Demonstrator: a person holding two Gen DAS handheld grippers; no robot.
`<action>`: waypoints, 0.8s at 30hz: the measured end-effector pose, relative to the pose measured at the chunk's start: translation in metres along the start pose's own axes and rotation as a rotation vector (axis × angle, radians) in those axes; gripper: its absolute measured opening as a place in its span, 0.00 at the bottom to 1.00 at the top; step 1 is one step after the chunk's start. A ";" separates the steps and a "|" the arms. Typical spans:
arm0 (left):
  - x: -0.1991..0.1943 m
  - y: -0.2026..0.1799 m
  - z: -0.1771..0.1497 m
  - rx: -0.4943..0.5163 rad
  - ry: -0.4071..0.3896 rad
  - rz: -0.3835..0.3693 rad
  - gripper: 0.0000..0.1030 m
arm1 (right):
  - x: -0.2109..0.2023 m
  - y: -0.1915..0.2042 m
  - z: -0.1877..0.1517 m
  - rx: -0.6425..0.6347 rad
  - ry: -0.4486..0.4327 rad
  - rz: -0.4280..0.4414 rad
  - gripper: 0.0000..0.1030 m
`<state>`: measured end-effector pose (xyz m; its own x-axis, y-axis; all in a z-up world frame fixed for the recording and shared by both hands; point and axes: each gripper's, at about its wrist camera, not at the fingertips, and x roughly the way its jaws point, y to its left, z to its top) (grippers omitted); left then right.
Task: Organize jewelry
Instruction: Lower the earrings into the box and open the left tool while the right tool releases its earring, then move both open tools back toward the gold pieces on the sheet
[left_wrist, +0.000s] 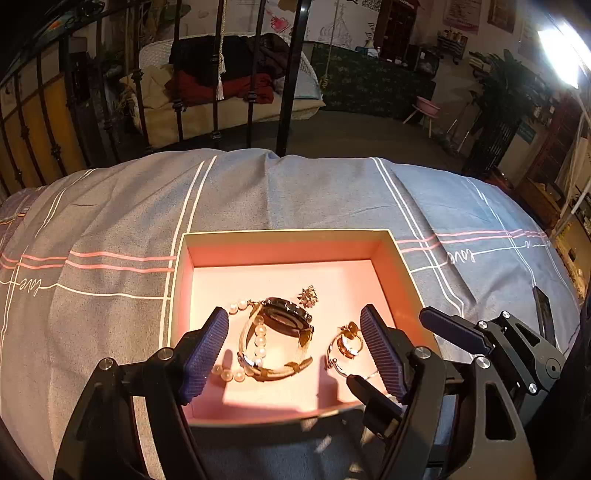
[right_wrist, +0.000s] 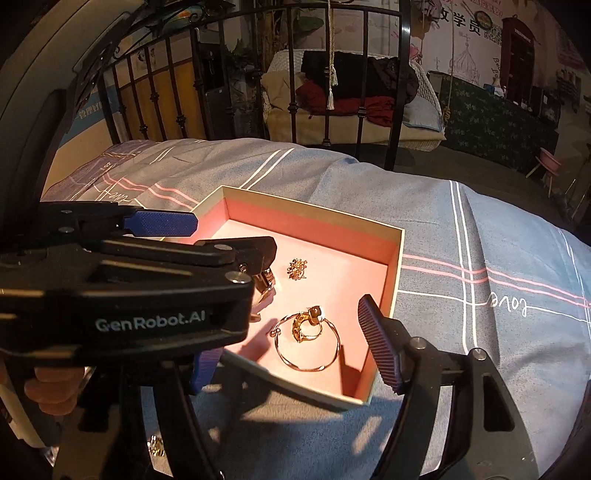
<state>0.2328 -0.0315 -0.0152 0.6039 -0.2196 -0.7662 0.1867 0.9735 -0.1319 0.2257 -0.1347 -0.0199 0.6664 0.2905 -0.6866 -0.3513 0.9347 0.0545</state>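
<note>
A pink-lined open box (left_wrist: 295, 245) lies on the bed. In it are a watch (left_wrist: 286, 319) with a pearl bracelet (left_wrist: 258, 338), a small gold brooch (left_wrist: 308, 295) and a gold bangle with a ring (left_wrist: 345, 345). My left gripper (left_wrist: 295, 354) is open and empty, its fingers low over the box on either side of the watch. The right wrist view shows the box (right_wrist: 397, 266), the brooch (right_wrist: 297, 268) and the bangle (right_wrist: 306, 341). My right gripper (right_wrist: 291, 347) is open and empty over the box's near edge. The left gripper's body hides its left finger and the watch.
A grey-blue bedspread (left_wrist: 295, 192) with white and pink stripes covers the bed. A black metal bed frame (left_wrist: 291, 74) stands at the far edge. A small gold piece (right_wrist: 157, 446) lies on the bedspread near the bottom left of the right wrist view.
</note>
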 end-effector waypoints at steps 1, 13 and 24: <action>-0.008 0.000 -0.007 0.009 -0.010 -0.004 0.74 | -0.009 0.002 -0.007 -0.007 -0.010 0.005 0.68; -0.048 0.010 -0.124 -0.019 0.036 -0.041 0.75 | -0.049 0.012 -0.103 0.024 0.071 0.035 0.68; -0.046 0.006 -0.145 0.064 0.055 -0.015 0.63 | -0.047 0.016 -0.114 0.014 0.082 0.051 0.68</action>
<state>0.0939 -0.0067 -0.0716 0.5577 -0.2289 -0.7978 0.2456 0.9637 -0.1048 0.1138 -0.1570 -0.0697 0.5918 0.3210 -0.7394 -0.3739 0.9220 0.1009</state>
